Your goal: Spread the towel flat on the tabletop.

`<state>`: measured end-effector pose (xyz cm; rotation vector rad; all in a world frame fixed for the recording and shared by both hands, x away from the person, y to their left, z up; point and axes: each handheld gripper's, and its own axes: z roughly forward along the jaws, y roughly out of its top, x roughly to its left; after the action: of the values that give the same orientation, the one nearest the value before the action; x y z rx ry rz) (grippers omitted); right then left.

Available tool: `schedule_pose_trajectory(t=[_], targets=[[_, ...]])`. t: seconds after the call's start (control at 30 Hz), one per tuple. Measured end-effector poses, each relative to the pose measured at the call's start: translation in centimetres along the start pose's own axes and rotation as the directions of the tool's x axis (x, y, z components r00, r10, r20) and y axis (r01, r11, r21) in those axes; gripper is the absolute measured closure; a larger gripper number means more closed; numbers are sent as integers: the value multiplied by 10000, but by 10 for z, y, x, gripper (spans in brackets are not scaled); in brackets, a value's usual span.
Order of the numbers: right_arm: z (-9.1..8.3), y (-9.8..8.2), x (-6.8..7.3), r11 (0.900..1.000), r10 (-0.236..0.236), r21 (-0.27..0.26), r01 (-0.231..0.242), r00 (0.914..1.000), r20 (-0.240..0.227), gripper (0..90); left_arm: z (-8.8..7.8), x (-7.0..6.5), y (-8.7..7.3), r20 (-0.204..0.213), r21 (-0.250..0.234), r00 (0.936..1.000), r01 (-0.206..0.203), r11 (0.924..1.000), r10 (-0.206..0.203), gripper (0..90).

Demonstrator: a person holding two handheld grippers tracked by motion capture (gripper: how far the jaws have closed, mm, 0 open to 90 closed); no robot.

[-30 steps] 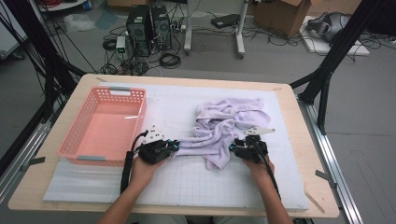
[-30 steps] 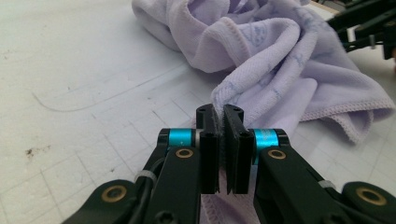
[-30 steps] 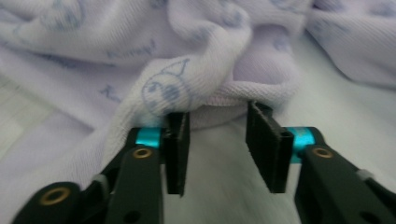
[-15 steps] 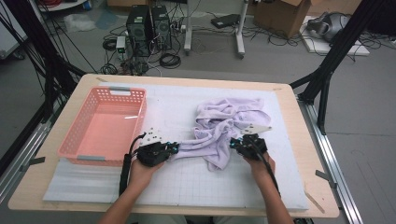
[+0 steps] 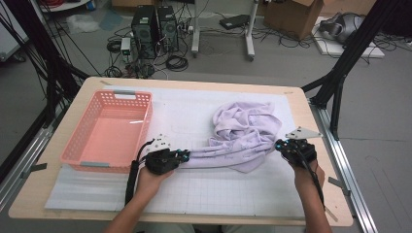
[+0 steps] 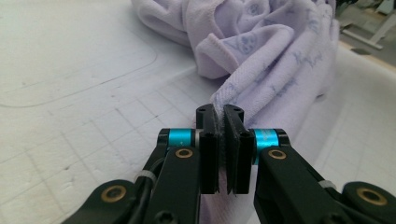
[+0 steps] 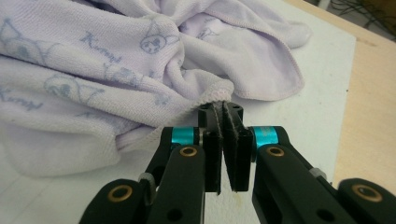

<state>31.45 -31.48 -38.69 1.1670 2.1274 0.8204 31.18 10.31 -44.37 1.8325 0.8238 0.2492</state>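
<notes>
A crumpled lilac towel [image 5: 243,131] with pale printed figures lies on the white mat, stretched between both hands. My left gripper [image 5: 186,154] pinches its left edge; in the left gripper view the jaws [image 6: 220,116] are shut on the towel hem [image 6: 261,88]. My right gripper [image 5: 278,145] holds the right corner; its jaws have just closed, and in the right gripper view they [image 7: 220,112] clamp the towel's hem [image 7: 212,95]. The towel [image 7: 93,84] bunches up beyond them.
A pink plastic basket [image 5: 80,150] stands empty on the left of the mat [image 5: 218,189]. The wooden table edge [image 5: 330,194] runs along the right. Computers and cables sit on the floor behind the table.
My right gripper moved right and upward, pulling the towel's corner out so the cloth stretches between the two grippers. The left gripper stayed put.
</notes>
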Motion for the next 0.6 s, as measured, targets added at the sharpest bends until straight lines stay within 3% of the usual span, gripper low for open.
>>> schedule_pose_trajectory(t=[0.07,0.13,0.2,0.3,0.33,0.37,0.5,0.6], targets=[[5,1,2,10000,8,28,-8,9999,-114,845,-1,0,0,-60,93,10000,-17,10000,17,798],[14,0,5,9997,232,6,-232,9995,-228,742,0,0,1,-129,27,9997,206,9998,-205,585],[12,-1,4,9992,369,-127,-372,9989,-274,731,0,-1,4,-34,-16,9995,301,9995,-301,489],[0,-7,-1,9972,584,-470,-588,9982,-102,683,3,-4,9,99,-189,9998,171,9997,-169,460],[-9,-13,-6,9915,1028,-767,-1052,9941,-343,682,5,-5,12,163,-115,9998,149,9998,-147,446],[-12,-15,-7,9896,1119,-855,-1157,9926,-481,680,7,-6,14,188,-61,9998,75,10000,-74,446],[-14,-27,-2,9922,986,-706,-1031,9931,-642,649,24,-10,25,349,39,9994,14,10000,-16,446],[-14,-34,0,9908,1055,-760,-1120,9908,-843,633,43,-11,36,481,450,9988,-106,9989,84,446]])
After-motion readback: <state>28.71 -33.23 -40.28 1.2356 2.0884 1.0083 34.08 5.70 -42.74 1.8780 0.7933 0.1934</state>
